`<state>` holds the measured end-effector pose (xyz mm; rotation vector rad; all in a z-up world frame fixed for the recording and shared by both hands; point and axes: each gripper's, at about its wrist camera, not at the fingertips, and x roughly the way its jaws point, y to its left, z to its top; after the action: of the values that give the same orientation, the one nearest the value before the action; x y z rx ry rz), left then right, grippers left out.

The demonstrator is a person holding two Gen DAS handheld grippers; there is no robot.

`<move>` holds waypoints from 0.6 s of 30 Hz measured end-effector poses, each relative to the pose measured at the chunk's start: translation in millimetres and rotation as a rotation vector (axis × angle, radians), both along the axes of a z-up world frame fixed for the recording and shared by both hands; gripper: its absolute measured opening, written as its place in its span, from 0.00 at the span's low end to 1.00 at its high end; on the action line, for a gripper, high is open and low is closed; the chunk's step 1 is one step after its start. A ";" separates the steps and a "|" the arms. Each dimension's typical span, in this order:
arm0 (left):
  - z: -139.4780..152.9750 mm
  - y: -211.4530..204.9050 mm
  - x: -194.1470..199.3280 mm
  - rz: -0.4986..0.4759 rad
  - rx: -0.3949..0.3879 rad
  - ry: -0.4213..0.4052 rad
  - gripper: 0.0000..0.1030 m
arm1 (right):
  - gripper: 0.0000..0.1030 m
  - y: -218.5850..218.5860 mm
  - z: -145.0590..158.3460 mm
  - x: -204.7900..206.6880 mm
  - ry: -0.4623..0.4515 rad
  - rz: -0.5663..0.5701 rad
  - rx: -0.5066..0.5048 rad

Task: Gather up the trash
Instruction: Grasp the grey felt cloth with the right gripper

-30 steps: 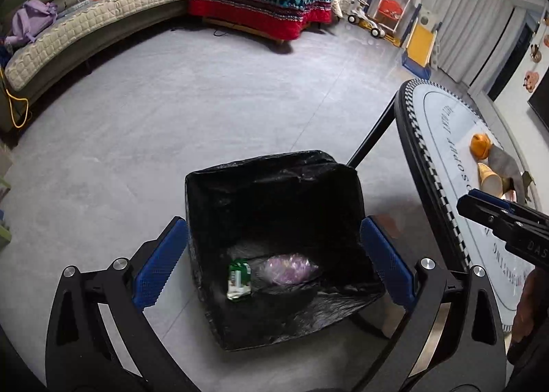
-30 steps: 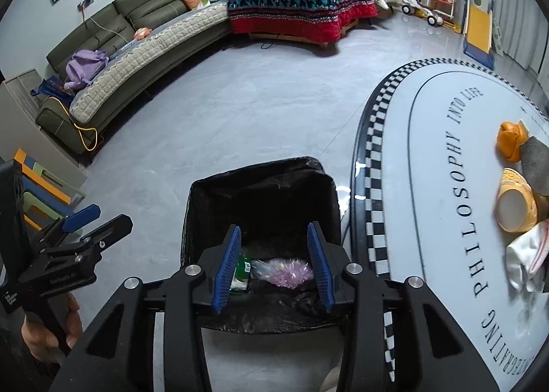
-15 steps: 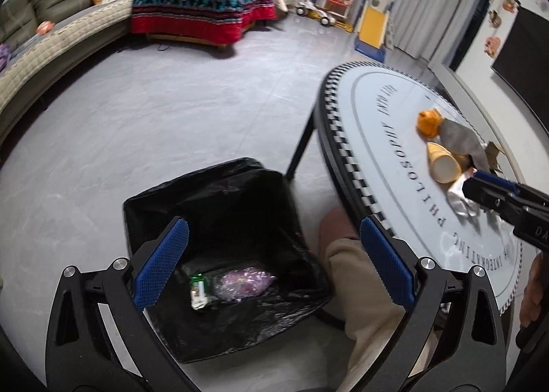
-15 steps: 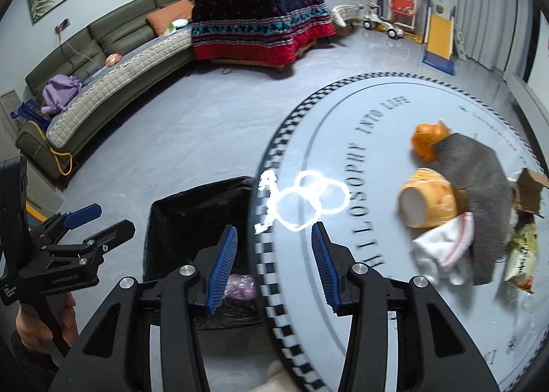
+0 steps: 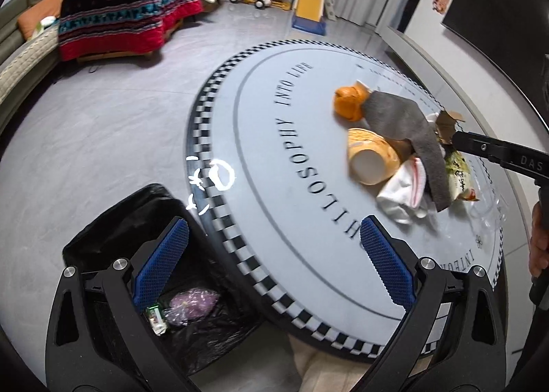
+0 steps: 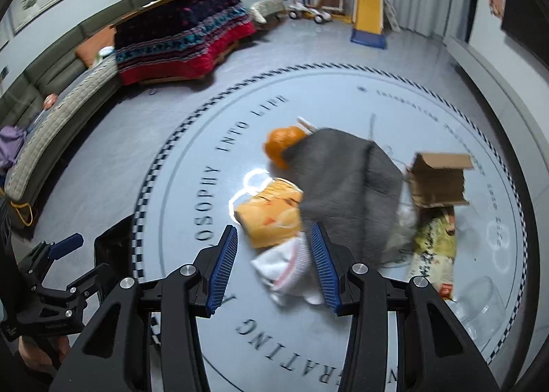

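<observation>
Task approx. a third done, judging by the bin: black-lined bin point(image 5: 113, 254) on the floor just beside the desk point(image 5: 274, 124) holds two bits already, a crinkly purple wrapper point(image 5: 192, 303) and a small green-white carton point(image 5: 156, 318).

Left to collect, all in one heap on the desk's right half:
- orange paper cup point(image 6: 271, 217), on its side, glossy
- torn brown cardboard point(image 6: 439, 179), stiff, folded
- yellow-green snack bag point(image 6: 434, 251), flat, printed foil
- clear plastic tray point(image 6: 480, 296), thin, hard to see
- white cloth w/ pink trim point(image 6: 291, 265), soft, bunched
- grey cloth point(image 6: 346, 186), fuzzy, draped over an orange round thing point(image 6: 283, 145); prob. not trash, can't tell.

Left claw point(image 5: 271, 254) spread wide, empty, over the desk edge by the bin. Right claw point(image 6: 272, 261) partly spread, empty, white cloth and cup between its fingers' line, not touching.
</observation>
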<state>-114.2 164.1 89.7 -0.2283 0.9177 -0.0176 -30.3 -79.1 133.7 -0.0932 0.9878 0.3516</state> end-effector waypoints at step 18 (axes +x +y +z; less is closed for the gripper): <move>-7.7 -39.3 43.1 -0.080 0.015 0.044 0.94 | 0.03 -37.3 -27.2 23.8 0.078 -0.028 0.037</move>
<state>-71.0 124.9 82.0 -0.1782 0.9704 -0.0794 -6.5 -116.4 106.6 -0.0323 1.0578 0.3503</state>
